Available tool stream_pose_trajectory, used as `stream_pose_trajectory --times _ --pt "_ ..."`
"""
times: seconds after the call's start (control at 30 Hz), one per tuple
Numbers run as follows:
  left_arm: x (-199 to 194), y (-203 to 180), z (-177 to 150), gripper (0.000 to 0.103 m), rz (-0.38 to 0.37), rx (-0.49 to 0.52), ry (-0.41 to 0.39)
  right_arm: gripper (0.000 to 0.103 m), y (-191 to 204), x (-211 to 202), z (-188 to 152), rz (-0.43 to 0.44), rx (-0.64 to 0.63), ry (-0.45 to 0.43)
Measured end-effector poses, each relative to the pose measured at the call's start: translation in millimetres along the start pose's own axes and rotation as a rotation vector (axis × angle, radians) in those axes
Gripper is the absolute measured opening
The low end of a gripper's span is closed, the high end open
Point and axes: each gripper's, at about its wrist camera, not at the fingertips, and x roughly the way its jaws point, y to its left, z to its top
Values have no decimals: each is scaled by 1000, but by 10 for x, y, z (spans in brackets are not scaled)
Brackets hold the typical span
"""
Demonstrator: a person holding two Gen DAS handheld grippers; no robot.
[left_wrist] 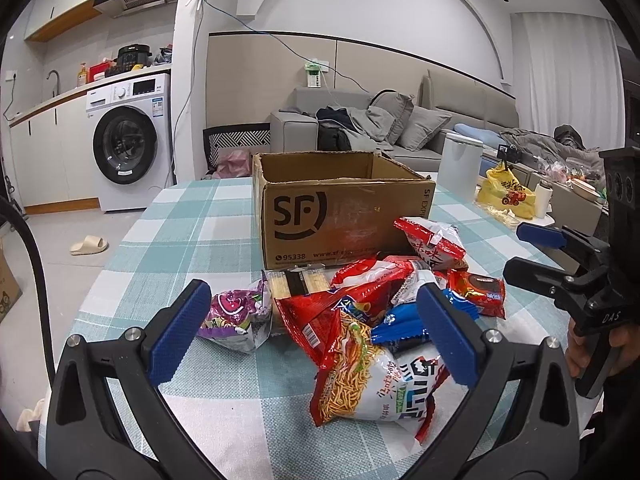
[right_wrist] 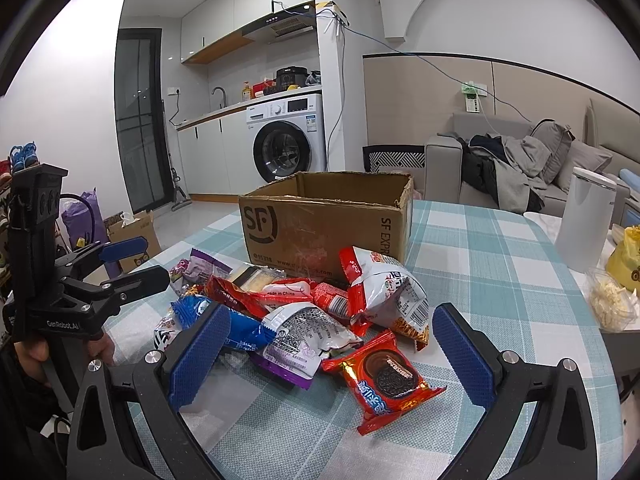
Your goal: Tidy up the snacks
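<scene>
With both my left gripper (left_wrist: 316,336) and right gripper (right_wrist: 332,352) spread wide and empty, I'd pinch the cookie packet (right_wrist: 384,380), nearest of the snacks (right_wrist: 304,312) before the cardboard box (right_wrist: 320,220), by its crimped edge.

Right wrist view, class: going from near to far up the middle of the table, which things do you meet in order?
Red cookie packet → red and white snack bag → cardboard box → washing machine.
</scene>
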Motion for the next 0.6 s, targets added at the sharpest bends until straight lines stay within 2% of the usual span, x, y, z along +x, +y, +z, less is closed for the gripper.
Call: stream_pose_trajectory --times 0.6 --pt "-1 -59 -4 102 10 21 1 103 2 -1 -5 -4 -2 3"
